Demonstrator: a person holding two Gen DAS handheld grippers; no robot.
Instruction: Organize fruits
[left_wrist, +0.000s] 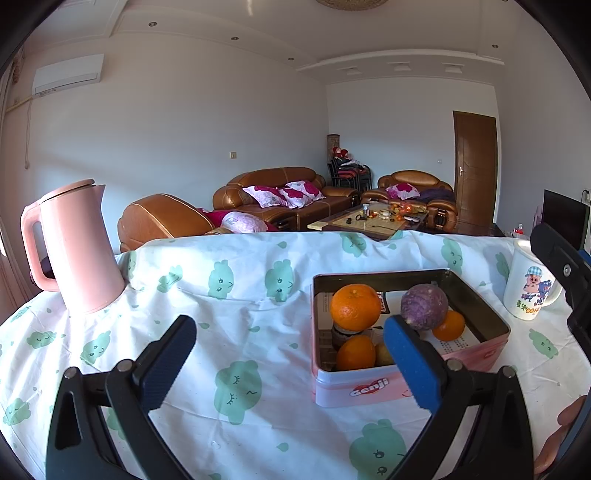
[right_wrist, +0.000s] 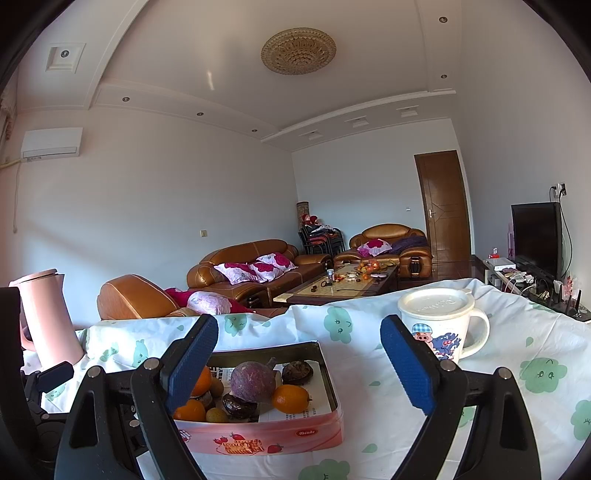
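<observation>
Sitting upright, stem up, the purple fruit (right_wrist: 253, 381) tops the tin (right_wrist: 325, 373); both hand-held grippers gape, empty.

Both wrist views face the tin (left_wrist: 406, 384) – close, side by side.

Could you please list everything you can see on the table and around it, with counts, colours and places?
Tin: one, pink and white, open, on the tablecloth between kettle and mug.
Oranges: at least three, orange, inside the tin.
Purple fruit: one, mottled purple, in the tin on top of the others.
Dark brown fruits: two or more, in the tin.
Kettle: one, pink, at the table's left edge.
Mug: one, white with a cartoon pig, lidded, right of the tin.
Tablecloth: one, white with green shapes, covering the table.
Sofas: brown leather, with pink cushions, beyond the table.
Left claw: open, empty.
Right claw: open, empty.
</observation>
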